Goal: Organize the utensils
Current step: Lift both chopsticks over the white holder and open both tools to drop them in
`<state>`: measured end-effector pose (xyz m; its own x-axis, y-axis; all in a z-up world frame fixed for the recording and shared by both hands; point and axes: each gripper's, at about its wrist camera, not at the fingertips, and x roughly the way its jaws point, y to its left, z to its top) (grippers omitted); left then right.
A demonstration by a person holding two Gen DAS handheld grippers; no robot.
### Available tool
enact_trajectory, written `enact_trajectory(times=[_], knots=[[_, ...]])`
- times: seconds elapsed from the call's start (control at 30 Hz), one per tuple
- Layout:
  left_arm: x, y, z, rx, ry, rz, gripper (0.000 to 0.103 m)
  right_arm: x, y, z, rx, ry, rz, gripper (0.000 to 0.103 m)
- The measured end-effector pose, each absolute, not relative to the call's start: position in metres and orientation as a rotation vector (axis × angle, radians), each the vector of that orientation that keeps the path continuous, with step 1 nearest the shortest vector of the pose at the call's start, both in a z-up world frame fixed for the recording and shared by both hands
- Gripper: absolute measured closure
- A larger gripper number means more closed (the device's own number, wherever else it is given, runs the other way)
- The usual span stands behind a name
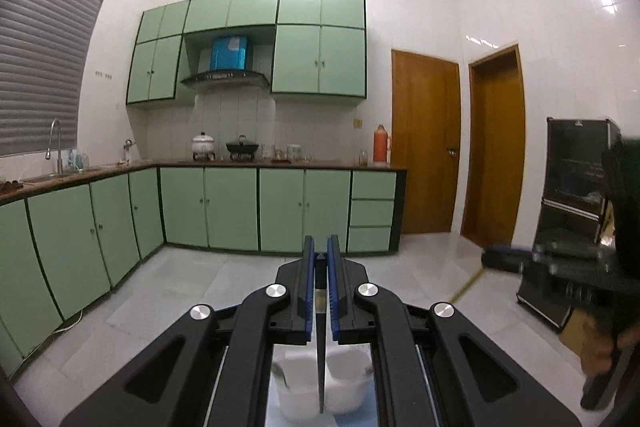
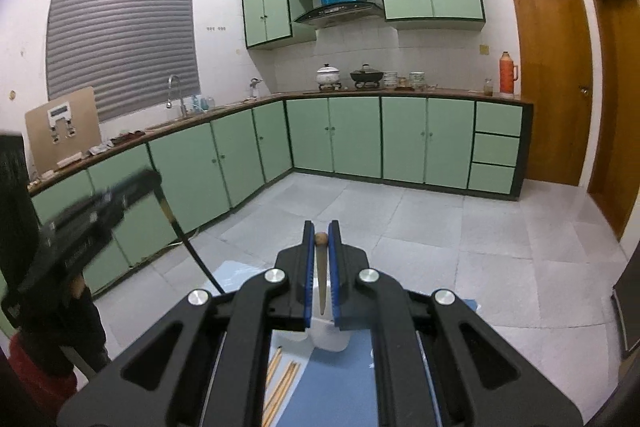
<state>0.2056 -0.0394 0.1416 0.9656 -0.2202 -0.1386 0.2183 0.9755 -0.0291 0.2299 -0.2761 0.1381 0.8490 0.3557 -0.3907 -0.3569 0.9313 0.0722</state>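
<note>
My left gripper [image 1: 321,247] is shut on a thin dark utensil [image 1: 321,347] that hangs point down over a white container [image 1: 348,387]. In the right wrist view it shows blurred at the left as the left gripper [image 2: 152,179], with the dark utensil [image 2: 188,247] trailing below it. My right gripper [image 2: 321,227] is shut on a slim utensil with a round wooden end [image 2: 322,283], above the white container [image 2: 332,341]. Several wooden chopsticks [image 2: 282,375] lie on a blue mat [image 2: 340,387]. The right gripper [image 1: 496,255] appears blurred at the right edge of the left wrist view.
Green base cabinets [image 2: 336,135] with a worktop run along two walls, holding a sink tap [image 2: 176,95], pots and an orange flask [image 2: 508,77]. Two wooden doors [image 1: 428,147] stand at the right, and a black cabinet [image 1: 576,187]. A dark sleeve [image 2: 60,327] is at the left.
</note>
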Motion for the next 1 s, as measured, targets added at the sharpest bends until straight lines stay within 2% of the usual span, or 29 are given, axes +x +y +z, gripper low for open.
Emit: enact_trajectory(times=[0.27,0.57,0.6,0.73,0.87,1.0], knots=[[0.262,-0.045,0.119,-0.011,0.117,-0.168,0.097,0.272,-0.271,0.113,0.009,0.463,0.356,0.097],[0.305,-0.039,0.06,-0.02,0.292,-0.147,0.096,0.301,-0.254,0.065,-0.009,0.566,0.355,0.097],[0.305,-0.039,0.057,-0.017,0.307,-0.147,0.095,0.303,-0.253,0.061,-0.009,0.576,0.357,0.096],[0.295,-0.037,0.055,0.003,0.319,-0.148,0.078,0.303,-0.254,0.056,-0.002,0.578,0.353,0.093],[0.282,-0.034,0.057,0.008,0.326,-0.146,0.066,0.294,-0.261,0.057,0.021,0.553,0.33,0.071],[0.262,-0.026,0.061,-0.011,0.338,-0.143,0.056,0.271,-0.273,0.058,0.021,0.506,0.293,0.057]])
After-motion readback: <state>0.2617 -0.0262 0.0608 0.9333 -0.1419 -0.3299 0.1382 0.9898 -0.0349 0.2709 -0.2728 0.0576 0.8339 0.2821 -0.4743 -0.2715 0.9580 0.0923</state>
